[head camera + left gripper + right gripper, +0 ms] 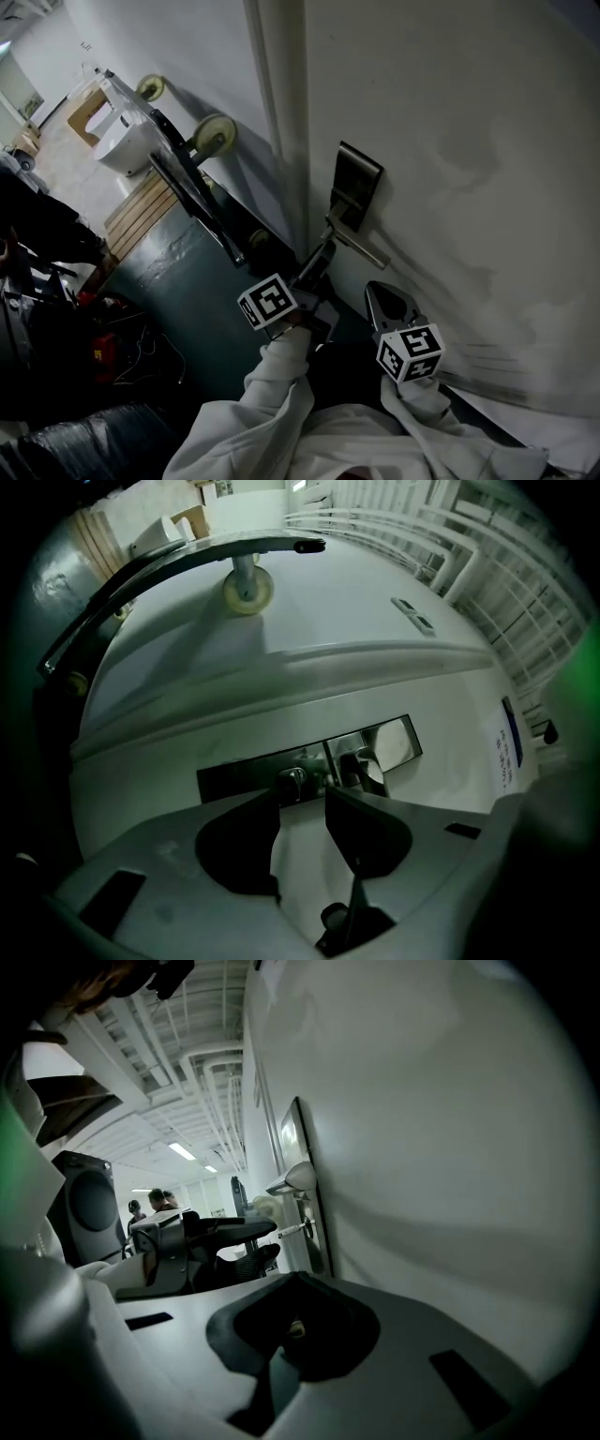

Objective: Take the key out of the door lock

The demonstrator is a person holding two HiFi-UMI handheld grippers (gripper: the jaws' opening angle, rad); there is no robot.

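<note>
- Left gripper (302, 799): fingers apart and empty, aimed level at the lock plate (234, 780).
- Key (292, 782): in the lock, just ahead of the fingertips; best to centre on its head, clamp firmly and pull straight out.
- Right gripper (292, 1286): fingers closed on nothing, beside the door (441, 1101).

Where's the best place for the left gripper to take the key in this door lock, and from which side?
Probably the head of the key, the part standing proud of the lock plate, near the handle. Come straight at the door: the key sticks out square to it, and the open left gripper faces it.
</note>
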